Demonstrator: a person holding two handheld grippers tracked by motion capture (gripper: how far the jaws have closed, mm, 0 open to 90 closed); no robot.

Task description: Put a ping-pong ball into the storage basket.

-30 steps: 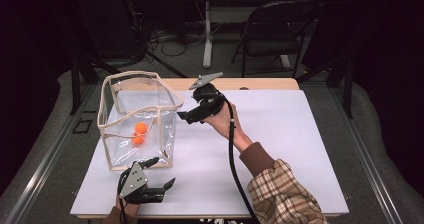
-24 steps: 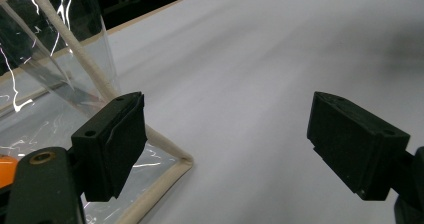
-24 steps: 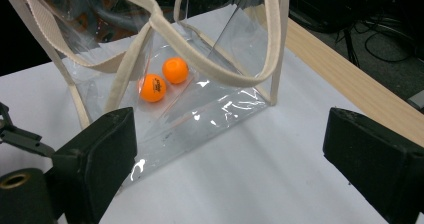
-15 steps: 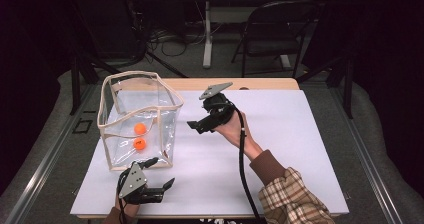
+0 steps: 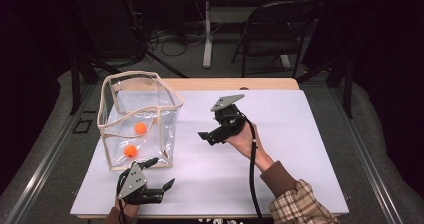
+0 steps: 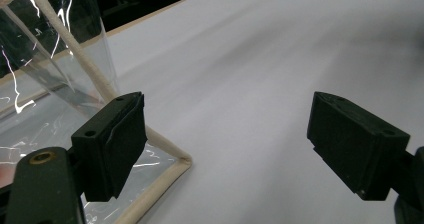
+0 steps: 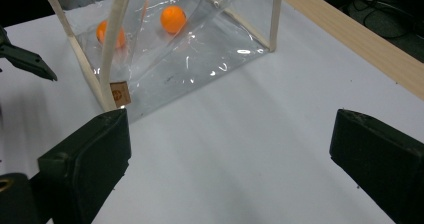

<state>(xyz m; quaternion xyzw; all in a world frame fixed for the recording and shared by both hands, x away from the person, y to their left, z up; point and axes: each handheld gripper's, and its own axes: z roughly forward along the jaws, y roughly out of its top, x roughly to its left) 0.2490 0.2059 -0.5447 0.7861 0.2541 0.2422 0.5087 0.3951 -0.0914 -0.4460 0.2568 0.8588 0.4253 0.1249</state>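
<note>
A clear bag (image 5: pixel 140 121) with cream trim stands open near the left edge of the white bench (image 5: pixel 280 184). Two orange balls (image 5: pixel 141 128) lie on its floor, one a little nearer the front edge than the other; through the clear wall in the right gripper view they sit side by side (image 7: pixel 173 18). A second ago only one ball lay in the bag, and the right gripper (image 5: pixel 206 136) was up at the bag's rim. Now that gripper has pulled away toward the middle of the bench and come lower. Its fingers have just been opening and stand spread wide, with nothing between them. That most likely means the second ball was dropped in and this part of the job is done. The left gripper (image 5: pixel 167 185) rests at the front edge, just by the bag's near corner (image 6: pixel 180 160). It has not moved. Its fingers are spread too and pinch nothing. No other ball lies out on the bench, so the next step is hard to guess.
</note>
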